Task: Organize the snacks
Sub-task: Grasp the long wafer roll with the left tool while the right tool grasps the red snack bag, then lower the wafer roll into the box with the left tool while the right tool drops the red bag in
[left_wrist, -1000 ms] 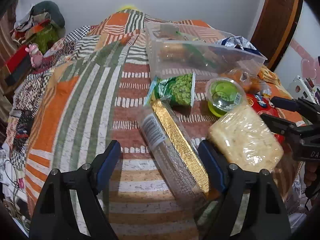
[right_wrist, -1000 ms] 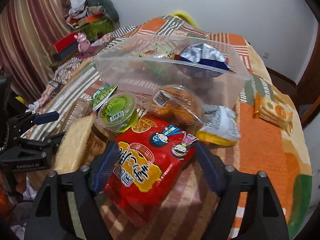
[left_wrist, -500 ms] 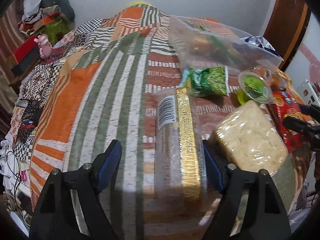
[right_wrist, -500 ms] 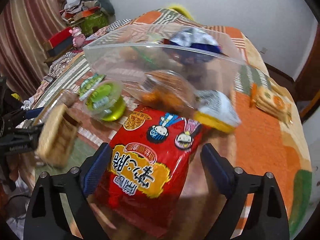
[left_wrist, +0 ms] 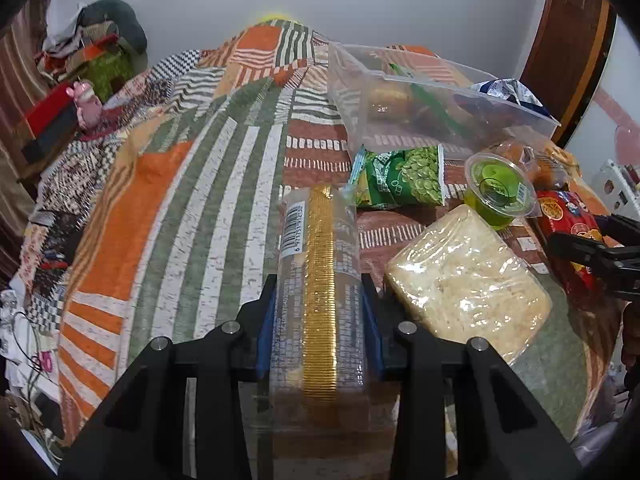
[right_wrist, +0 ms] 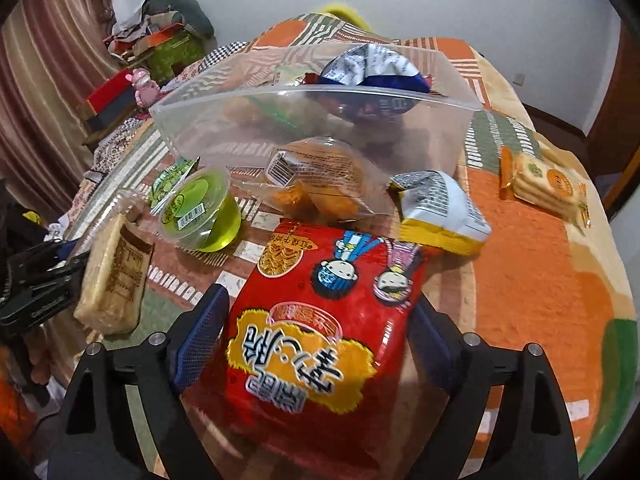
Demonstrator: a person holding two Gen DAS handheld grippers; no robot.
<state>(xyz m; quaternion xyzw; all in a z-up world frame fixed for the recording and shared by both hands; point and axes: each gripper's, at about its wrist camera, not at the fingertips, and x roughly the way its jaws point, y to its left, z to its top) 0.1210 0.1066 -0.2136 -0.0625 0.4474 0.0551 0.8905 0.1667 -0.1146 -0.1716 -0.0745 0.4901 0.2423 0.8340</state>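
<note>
My left gripper (left_wrist: 319,312) is shut on a long clear packet with a gold strip (left_wrist: 318,280) that lies on the patchwork quilt. My right gripper (right_wrist: 316,320) is open, its fingers on either side of a red noodle bag (right_wrist: 316,332), not pressing it. A clear plastic bin (right_wrist: 320,120) with several snacks inside stands behind; it also shows in the left wrist view (left_wrist: 424,104). A pale cracker pack (left_wrist: 464,284), a green jelly cup (left_wrist: 500,188) and a green pea bag (left_wrist: 404,178) lie between the grippers.
An orange pastry bag (right_wrist: 320,184) and a white-yellow packet (right_wrist: 440,212) lie in front of the bin. A biscuit pack (right_wrist: 548,184) lies at the right bed edge. Clothes and boxes (left_wrist: 80,80) are piled beside the bed at the left.
My left gripper has closed onto the gold-strip packet after lining up with it. My right gripper has moved forward over the red bag and its fingers have narrowed around it.
</note>
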